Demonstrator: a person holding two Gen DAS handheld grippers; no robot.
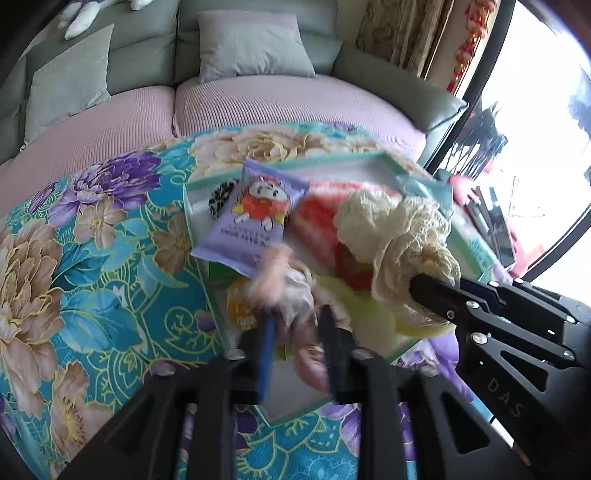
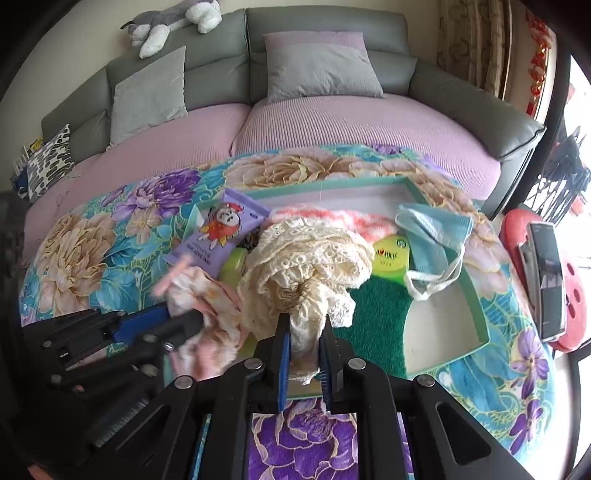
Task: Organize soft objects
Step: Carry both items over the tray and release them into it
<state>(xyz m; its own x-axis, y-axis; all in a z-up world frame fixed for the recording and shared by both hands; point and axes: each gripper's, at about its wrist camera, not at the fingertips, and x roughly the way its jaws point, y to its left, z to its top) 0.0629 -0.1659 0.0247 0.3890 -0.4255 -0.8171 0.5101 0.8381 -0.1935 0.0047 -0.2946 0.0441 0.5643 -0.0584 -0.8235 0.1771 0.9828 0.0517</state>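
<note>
A mint-green shallow box (image 2: 476, 295) sits on a floral cloth and holds soft items. My left gripper (image 1: 299, 325) is shut on a blurred pink-and-white cloth (image 1: 291, 291) above the box's near left part; it also shows in the right wrist view (image 2: 207, 295). My right gripper (image 2: 304, 332) is shut on a cream lace cloth (image 2: 306, 258), held above the box's middle; the lace also shows in the left wrist view (image 1: 391, 229). In the box lie a purple cartoon packet (image 1: 255, 214), an orange-and-white knit (image 1: 317, 221), a green pad (image 2: 376, 321) and a light blue face mask (image 2: 432, 236).
The floral cloth (image 1: 92, 258) covers the table. A sofa with pink seat cushions (image 2: 332, 125) and grey pillows stands behind. A red stool with a phone (image 2: 546, 280) on it stands at the right. A plush toy (image 2: 173, 22) lies on the sofa back.
</note>
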